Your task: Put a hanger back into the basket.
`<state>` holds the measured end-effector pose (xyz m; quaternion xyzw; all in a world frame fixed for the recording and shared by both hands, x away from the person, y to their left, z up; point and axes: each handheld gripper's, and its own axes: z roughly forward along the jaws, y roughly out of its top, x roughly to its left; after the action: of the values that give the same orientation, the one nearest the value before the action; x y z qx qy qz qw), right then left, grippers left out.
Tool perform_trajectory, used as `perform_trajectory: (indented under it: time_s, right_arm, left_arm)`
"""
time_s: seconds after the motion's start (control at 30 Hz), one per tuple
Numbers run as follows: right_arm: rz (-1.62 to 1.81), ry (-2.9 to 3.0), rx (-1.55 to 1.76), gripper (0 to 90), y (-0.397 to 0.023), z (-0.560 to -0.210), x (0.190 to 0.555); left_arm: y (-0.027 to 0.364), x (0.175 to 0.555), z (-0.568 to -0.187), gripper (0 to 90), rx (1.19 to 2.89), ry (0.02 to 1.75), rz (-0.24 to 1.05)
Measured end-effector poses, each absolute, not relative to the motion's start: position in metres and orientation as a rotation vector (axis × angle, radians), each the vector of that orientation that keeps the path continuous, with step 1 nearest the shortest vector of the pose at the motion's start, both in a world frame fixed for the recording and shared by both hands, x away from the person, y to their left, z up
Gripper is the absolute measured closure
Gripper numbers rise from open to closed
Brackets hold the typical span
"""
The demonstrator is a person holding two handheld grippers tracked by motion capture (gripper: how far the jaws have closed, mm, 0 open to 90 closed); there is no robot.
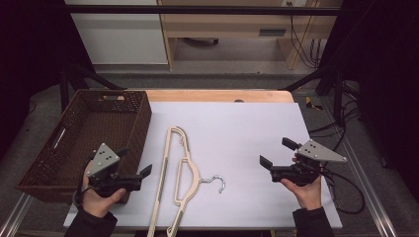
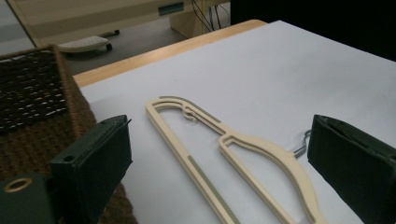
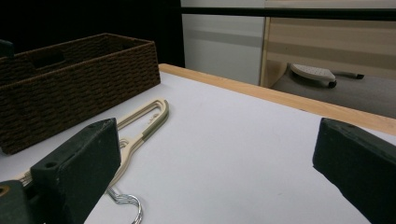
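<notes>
- Hanger [image 1: 179, 177] of cream plastic lies flat on the white sheet [image 1: 247, 128] that covers the table, between the two grippers and nearer the left one; its long axis runs away from the person, and its lower end reaches past the sheet's near edge.
- Its metal hook [image 1: 215, 182] sticks out sideways toward the right gripper and rests on the sheet.
- From the left gripper view the hanger [image 2: 224, 154] lies on the sheet ahead, seen between the two black jaws, with nothing touching it.
- Left gripper [image 1: 134, 174] is held low just beside the hanger's left edge, jaws spread wide and holding nothing; a hand [image 1: 99, 197] grips it from below.
- Right gripper [image 1: 279, 154] hovers over bare sheet, well apart from the hook, jaws likewise spread and holding nothing; the other hand [image 1: 307, 190] carries it.
- From the right gripper view the hanger [image 3: 144, 123] and its hook [image 3: 127, 204] lie off to the left, beyond the left jaw.
- Brown woven basket [image 1: 74, 148] stands at the table's left side, its near right wall close to the left gripper and overlapping the sheet's left edge.
- Bare wooden table edge [image 1: 217, 96] shows beyond the sheet's far side.
</notes>
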<state>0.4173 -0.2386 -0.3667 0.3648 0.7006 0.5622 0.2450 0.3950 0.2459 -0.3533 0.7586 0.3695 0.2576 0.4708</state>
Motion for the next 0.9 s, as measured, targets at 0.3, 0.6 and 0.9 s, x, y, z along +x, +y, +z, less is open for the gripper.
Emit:
perform_trajectory:
  time_s: [0.3, 0.6, 0.9]
  right_arm:
    - [1.532, 1.927, 0.994, 1.6, -0.236, -0.367, 0.417]
    - [1.536, 1.944, 0.989, 2.0, -0.233, -0.369, 0.419]
    - [1.535, 1.959, 0.995, 2.2, -0.231, -0.37, 0.419]
  left_arm:
    - [0.206, 0.398, -0.373, 9.8, 1.983, 0.886, 0.541]
    - [0.168, 0.401, -0.399, 18.8, 2.143, 0.855, 0.46]
    - [0.138, 0.408, -0.428, 34.3, 2.316, 0.828, 0.362]
